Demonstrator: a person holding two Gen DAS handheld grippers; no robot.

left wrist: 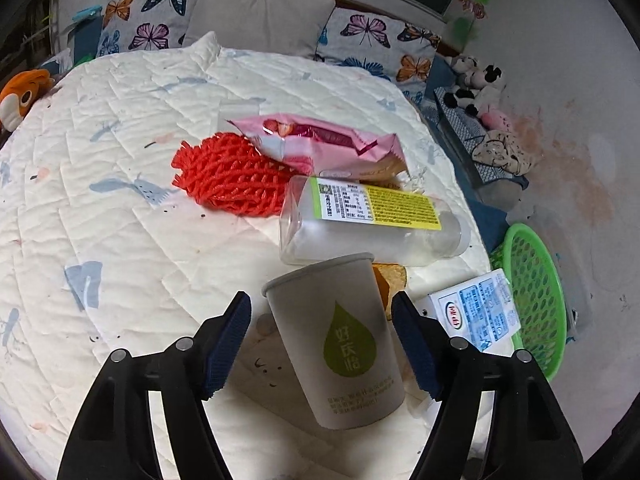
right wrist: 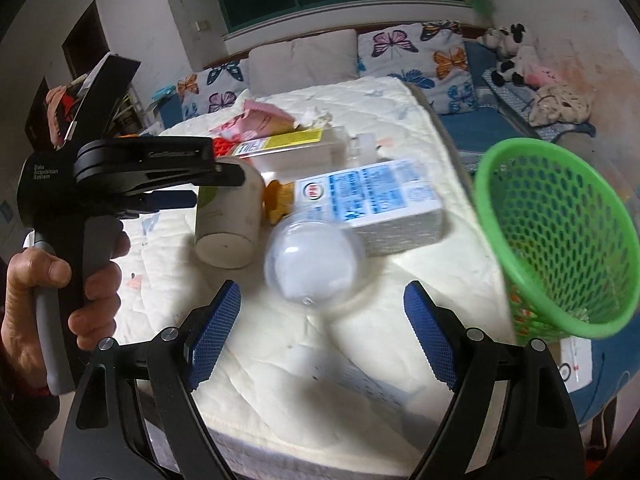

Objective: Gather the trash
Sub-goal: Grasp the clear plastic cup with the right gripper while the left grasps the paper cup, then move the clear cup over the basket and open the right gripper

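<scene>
Trash lies on a white quilted bed (left wrist: 120, 220). A paper cup with a green drop logo (left wrist: 340, 340) lies on its side between my left gripper's (left wrist: 320, 340) open fingers, not clamped; it also shows in the right wrist view (right wrist: 230, 216). Behind it lie a clear plastic bottle with a yellow label (left wrist: 372, 220), a red foam net (left wrist: 232, 176) and a pink wrapper (left wrist: 320, 140). A blue-and-white milk carton (right wrist: 372, 200) and a clear plastic lid (right wrist: 312, 264) lie ahead of my open, empty right gripper (right wrist: 324, 332). A green mesh basket (right wrist: 560, 232) stands at the bed's right edge.
Butterfly-print pillows (left wrist: 372, 36) and a grey pillow (left wrist: 260, 12) line the headboard. Plush toys (left wrist: 480, 88) sit on a blue bench to the right. An orange plush toy (left wrist: 20, 96) is at the far left. An orange snack piece (left wrist: 392, 280) lies beside the cup.
</scene>
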